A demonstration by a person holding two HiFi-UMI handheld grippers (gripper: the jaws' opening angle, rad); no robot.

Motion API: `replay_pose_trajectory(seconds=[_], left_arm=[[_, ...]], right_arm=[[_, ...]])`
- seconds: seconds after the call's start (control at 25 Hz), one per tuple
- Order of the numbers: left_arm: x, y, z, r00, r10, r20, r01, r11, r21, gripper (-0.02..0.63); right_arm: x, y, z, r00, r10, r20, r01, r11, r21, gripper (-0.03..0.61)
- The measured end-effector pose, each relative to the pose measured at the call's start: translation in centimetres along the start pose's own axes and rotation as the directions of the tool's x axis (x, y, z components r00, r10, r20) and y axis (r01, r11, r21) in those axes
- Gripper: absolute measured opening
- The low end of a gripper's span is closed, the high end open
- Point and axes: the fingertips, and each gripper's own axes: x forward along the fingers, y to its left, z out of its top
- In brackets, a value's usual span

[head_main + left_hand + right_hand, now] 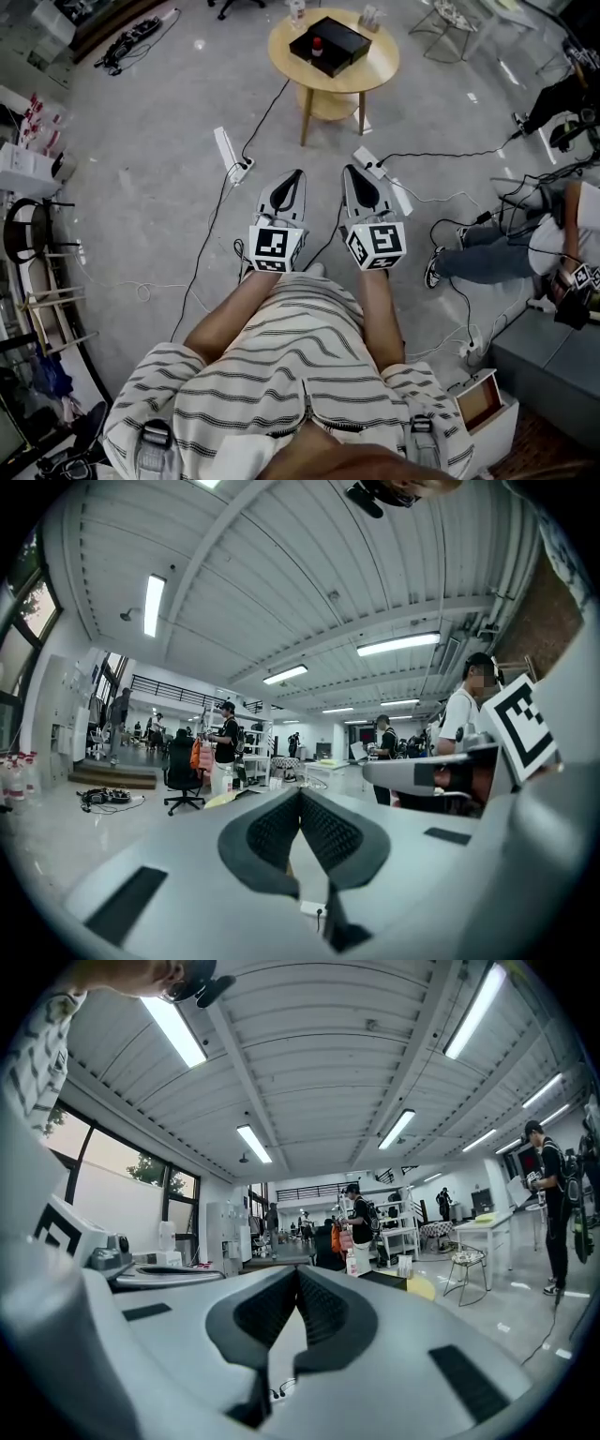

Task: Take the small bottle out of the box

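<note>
Where the grey floor fills the left of the head view, a white power strip lies left of centre with a black cable running up-frame from it. Just to its right, at mid-frame, the left gripper is held out from a striped sleeve, its grey jaws brought together to a point. In the left gripper view the left gripper shows its ribbed pads touching at the tips with nothing between them, and the room beyond is in plain sight.

At top centre stands the round light-wood table, well apart from both tools. On it sits the flat black box, and the small red-capped bottle is inside it, toward the box's left side; whether it stands or lies is too small to tell.

Right of centre, the right gripper is held beside the left one, its jaws also closed. In the right gripper view the right gripper has its pads meeting at the tips, with nothing held.

A second white power strip lies just right of it. At the right edge, a person in jeans sits on the floor among cables.
</note>
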Motion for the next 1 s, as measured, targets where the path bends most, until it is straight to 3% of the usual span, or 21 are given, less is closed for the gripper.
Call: replay_pose_trajectory(seconds=[0.52, 1.0], left_arm=[[3.2, -0.4, -1.8, 0.999, -0.017, -0.028, 0.017, 1.0, -0.001, 0.021], [13.3, 6.0, -1.3, 0.999, -0.015, -0.035, 0.015, 1.0, -0.001, 0.021]], right_arm=[[2.1, -2.2, -1.6, 1.0, 0.018, -0.02, -0.018, 1.0, 0.001, 0.009], [12.6, -6.5, -1.0, 0.999, 0.015, -0.033, -0.015, 1.0, -0.016, 0.009]])
